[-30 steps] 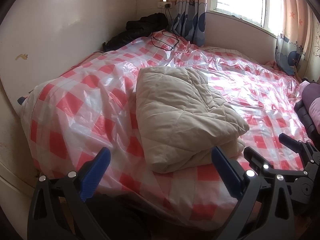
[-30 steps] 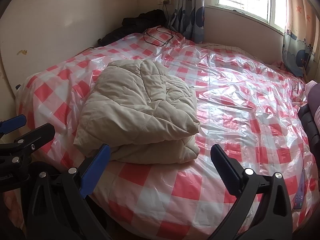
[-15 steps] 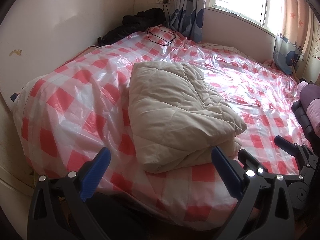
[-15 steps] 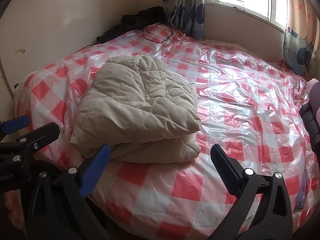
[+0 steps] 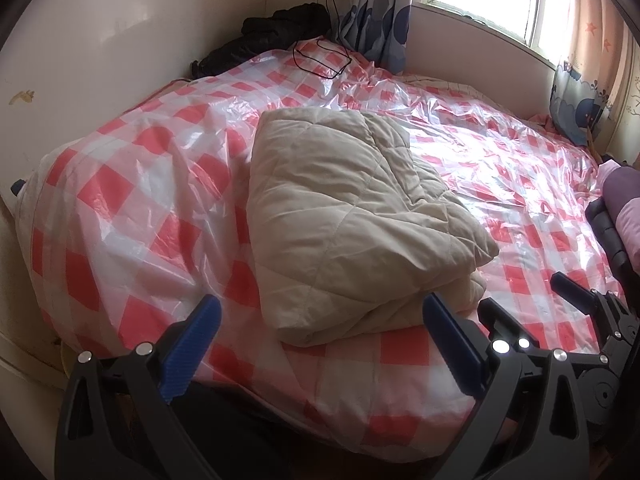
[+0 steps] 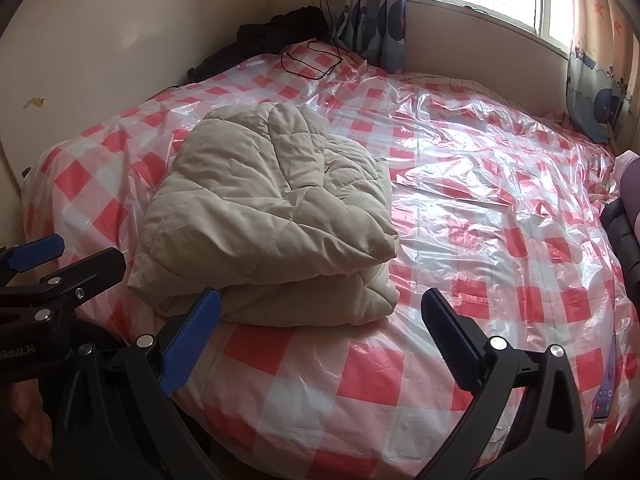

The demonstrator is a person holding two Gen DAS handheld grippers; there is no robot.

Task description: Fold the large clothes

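1. The coat (image 5: 352, 216), a beige quilted garment, lies folded into a thick bundle on the bed (image 5: 420, 384), near its front edge and toward the left half of the mattress.
2. I hold the left gripper (image 5: 318, 332) with its jaws wide and nothing between them; it hangs just short of the bundle's near edge.
3. I hold the right gripper (image 6: 320, 326) equally wide and empty, beside the left one; its left finger overlaps the bundle's near corner in the right wrist view, though I cannot tell whether it touches.
4. Handling, as I judge it: the padded fabric looks soft, light and springy, so folds are likely to puff open unless pressed flat.
5. The sheet (image 6: 480, 184), a glossy red-and-white checked plastic cover, looks slippery; I expect the bundle to slide on it rather than stay put when pushed.
6. Where to take hold, in my judgement: the stacked near edge, pinching all layers together at the two front corners, since a grip on the top layer alone would peel the fold apart.
7. Edges: the bed's front edge drops away just below both grippers, and a wall borders the left side.
8. Open room: the right half of the bed lies bare and wide, apart from a phone (image 6: 604, 384) near its front right corner.
9. A cable (image 5: 320, 58) and dark clothing (image 5: 276, 36) sit at the far corner, well apart from the coat.
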